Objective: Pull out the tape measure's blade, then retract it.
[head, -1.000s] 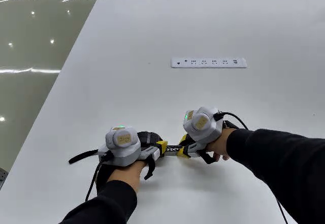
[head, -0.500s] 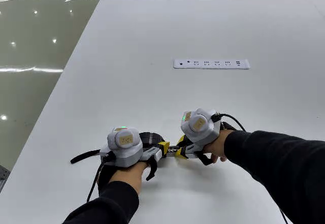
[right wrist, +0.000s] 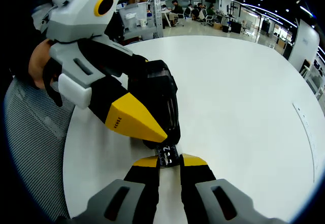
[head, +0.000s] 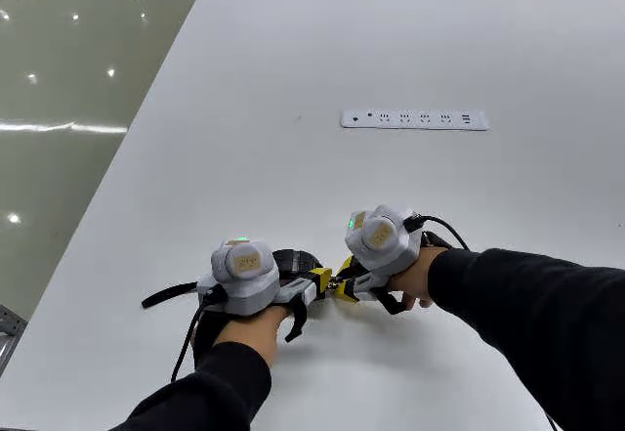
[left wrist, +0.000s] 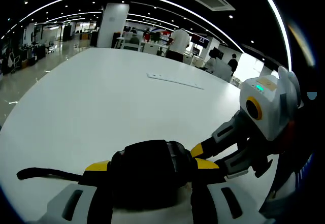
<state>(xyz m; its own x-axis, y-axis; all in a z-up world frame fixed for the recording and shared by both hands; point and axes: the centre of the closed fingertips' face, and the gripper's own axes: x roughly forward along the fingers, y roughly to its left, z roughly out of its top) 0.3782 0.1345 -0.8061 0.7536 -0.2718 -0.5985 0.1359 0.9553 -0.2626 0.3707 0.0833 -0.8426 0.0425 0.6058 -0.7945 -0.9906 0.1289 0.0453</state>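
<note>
A black tape measure (head: 293,263) lies on the white table near its front edge. My left gripper (left wrist: 147,170) is shut on its round black case (left wrist: 151,169), with the yellow fingertips (left wrist: 205,164) on either side. My right gripper (right wrist: 168,161) is shut on the short bit of blade (right wrist: 167,156) sticking out of the case (right wrist: 158,102); black numbers show on the blade. In the head view the left gripper (head: 314,282) and right gripper (head: 342,287) nearly touch tip to tip. A black wrist strap (head: 168,295) trails to the left of the case.
A white power strip (head: 414,119) lies flat further back on the table (head: 293,108). The table's left edge drops to a glossy floor (head: 59,108). A black cable (head: 451,227) runs from the right gripper. Desks and people stand far off in the room.
The right gripper has moved left toward the left gripper, and the visible stretch of blade between them has grown shorter. The head camera has shifted slightly.
</note>
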